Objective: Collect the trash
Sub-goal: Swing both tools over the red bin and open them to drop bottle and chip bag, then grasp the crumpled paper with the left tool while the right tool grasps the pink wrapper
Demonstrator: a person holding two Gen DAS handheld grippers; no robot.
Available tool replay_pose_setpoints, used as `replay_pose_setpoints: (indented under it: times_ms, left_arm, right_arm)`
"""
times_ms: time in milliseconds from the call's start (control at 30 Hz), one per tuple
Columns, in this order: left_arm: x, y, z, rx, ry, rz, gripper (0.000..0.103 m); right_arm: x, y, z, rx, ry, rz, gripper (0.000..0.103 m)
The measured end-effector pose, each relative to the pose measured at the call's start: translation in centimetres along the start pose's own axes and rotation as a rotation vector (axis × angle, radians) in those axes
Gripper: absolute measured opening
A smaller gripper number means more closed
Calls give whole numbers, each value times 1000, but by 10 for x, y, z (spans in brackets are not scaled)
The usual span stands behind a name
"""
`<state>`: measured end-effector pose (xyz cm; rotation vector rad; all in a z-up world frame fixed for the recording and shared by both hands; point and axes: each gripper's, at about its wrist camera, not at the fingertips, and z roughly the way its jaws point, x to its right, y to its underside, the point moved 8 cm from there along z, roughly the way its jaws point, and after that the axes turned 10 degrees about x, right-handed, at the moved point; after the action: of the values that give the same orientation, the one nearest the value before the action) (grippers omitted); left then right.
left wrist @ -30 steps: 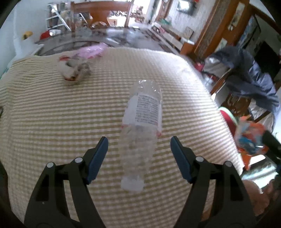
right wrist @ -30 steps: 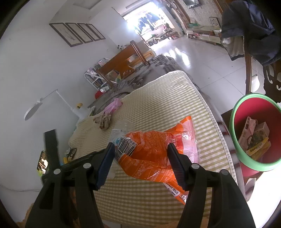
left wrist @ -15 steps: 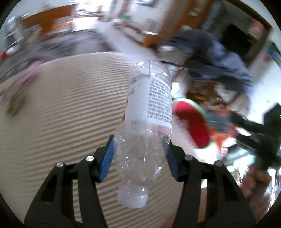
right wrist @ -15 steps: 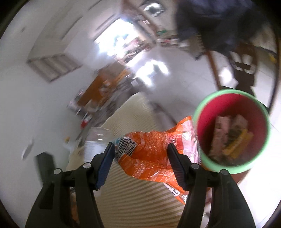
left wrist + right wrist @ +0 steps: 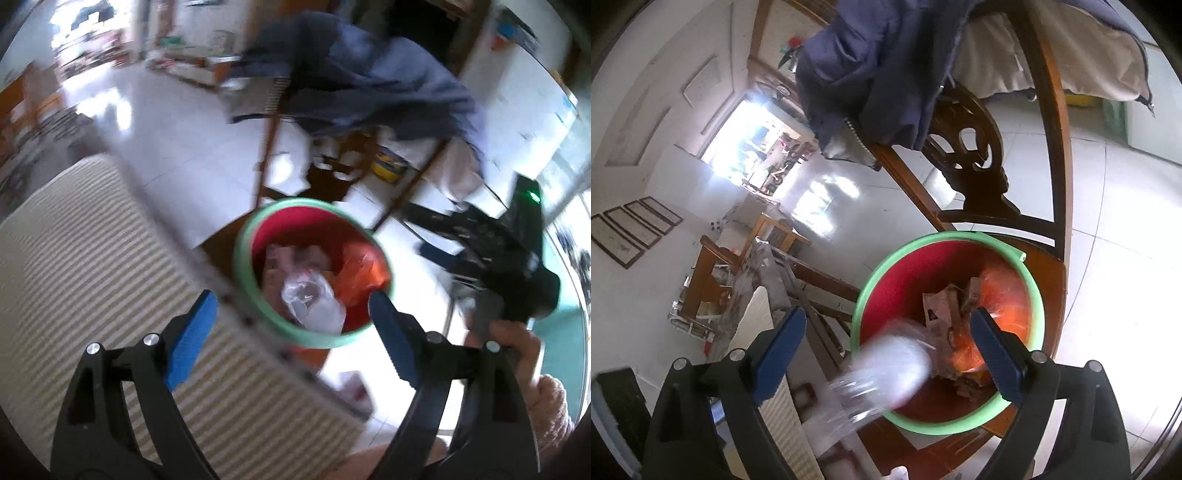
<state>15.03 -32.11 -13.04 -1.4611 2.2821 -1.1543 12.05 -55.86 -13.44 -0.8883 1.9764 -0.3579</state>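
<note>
A red bin with a green rim [image 5: 243, 254] [image 5: 882, 273] stands on a wooden chair beside the table. The clear plastic bottle [image 5: 312, 299] [image 5: 886, 373] is blurred, dropping into the bin's mouth. The orange wrapper [image 5: 364, 269] [image 5: 1004, 295] lies inside the bin with cardboard scraps [image 5: 938, 306]. My left gripper [image 5: 291, 332] is open and empty above the bin's near rim. My right gripper [image 5: 886, 347] is open and empty over the bin.
The striped beige tablecloth [image 5: 74, 258] [image 5: 757, 314] covers the table left of the bin. A dark blue jacket [image 5: 354, 74] [image 5: 879, 62] hangs on the carved wooden chair [image 5: 964, 147]. White tiled floor [image 5: 1115, 221] lies around.
Both grippers swung from the table to the bin and opened. The left let go of the bottle, the right let go of the orange wrapper, which now lies in the bin.
</note>
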Motion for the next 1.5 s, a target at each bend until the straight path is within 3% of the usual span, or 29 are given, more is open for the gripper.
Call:
replay_pose_setpoints:
  times_ms: [67,167,300,367,433,533,667,700,733,800,867,933,1067,1167,1233,1300,1400,1500]
  left_arm:
    - [-41,5,-13,26,-80,-77,82]
    - [-128,17,-52,91,-272,-222,82]
    - [-242,43,-124,199,-583,-405,83]
    - [-280,55,-155,233,-705,-456,91]
    - [-313,66,-176,251,-761,-520,93]
    - [-350,73,-184,227,-768,-576,93]
    - [-381,72,-160,147,-697,-633,93]
    - [-387,72,-158,140,-689,-645,88]
    - [-392,73,-157,138,-682,-648,79]
    - [-394,76,-154,112,-668,-635,28]
    - [-385,74,-156,122,-634,-608,19]
    - [-368,72,-160,135,-585,-586,19]
    - [-322,84,-203,190,-604,-470,18]
    - [-293,95,-239,259,-513,-560,19]
    - [-277,105,-257,298,-505,-566,19]
    - [-272,119,-264,296,-538,-556,19]
    - [-286,119,-263,310,-493,-636,19]
    - [-290,113,-268,320,-543,-592,19]
  right_arm:
    - [-7,7,-2,-11,-8,-28,88]
    - [-23,21,1,-38,-30,-56,88]
    - [-49,37,2,-67,-72,-78,88]
    - [-60,42,2,-75,-86,-100,88]
    - [-71,45,1,-80,-97,-125,88]
    - [-83,48,0,-84,-103,-155,88]
    - [-99,47,-7,-72,-105,-209,88]
    - [-104,47,-9,-67,-105,-226,88]
    - [-110,47,-12,-63,-107,-248,88]
    - [-129,49,-14,-64,-117,-308,88]
    - [-151,55,-15,-70,-135,-368,88]
    - [-177,64,-11,-83,-165,-433,88]
    - [-248,105,8,-166,-274,-519,91]
    - [-304,152,30,-276,-364,-529,92]
    - [-338,186,46,-346,-409,-531,92]
    - [-375,225,66,-413,-423,-558,92]
    - [-423,278,98,-474,-411,-646,92]
    - [-457,312,131,-500,-372,-699,92]
